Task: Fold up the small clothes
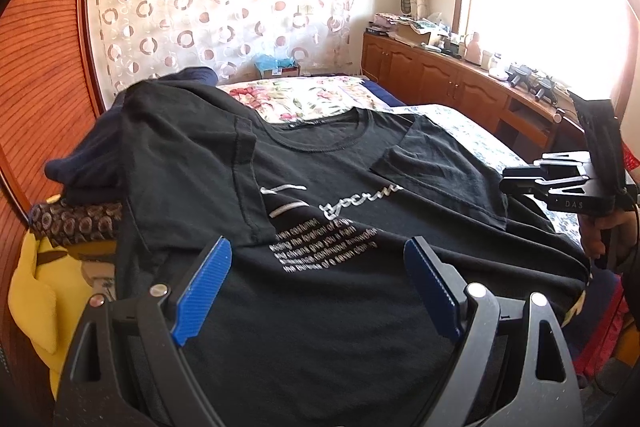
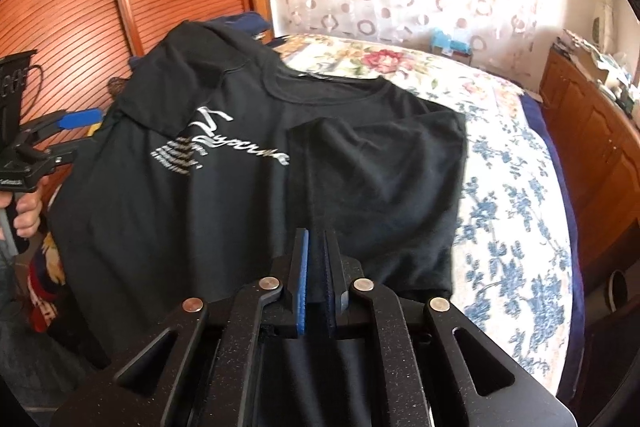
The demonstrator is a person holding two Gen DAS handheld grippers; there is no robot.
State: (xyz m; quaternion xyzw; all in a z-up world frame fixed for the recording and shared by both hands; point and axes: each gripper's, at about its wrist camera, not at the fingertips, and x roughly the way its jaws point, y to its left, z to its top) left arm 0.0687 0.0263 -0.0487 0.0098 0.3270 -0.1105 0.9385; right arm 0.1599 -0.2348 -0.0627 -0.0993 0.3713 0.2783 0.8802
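A black T-shirt (image 1: 320, 179) with silver lettering lies face up on the bed, both sleeves folded in over the chest; it also shows in the right wrist view (image 2: 248, 187). My left gripper (image 1: 318, 247) is open, its blue pads (image 1: 204, 283) hovering over the shirt's lower half, holding nothing. My right gripper (image 2: 316, 239) is shut on the folded right edge of the shirt near the hem. The right gripper shows at the shirt's right edge in the left wrist view (image 1: 508, 179). The left gripper shows at the far left in the right wrist view (image 2: 80, 125).
The bed has a floral quilt (image 2: 500, 187). A pile of other clothes, dark blue (image 1: 80, 155) and yellow (image 1: 36, 291), lies left of the shirt by the wooden headboard (image 1: 44, 67). A wooden cabinet (image 1: 460, 79) with clutter runs along the right under the window.
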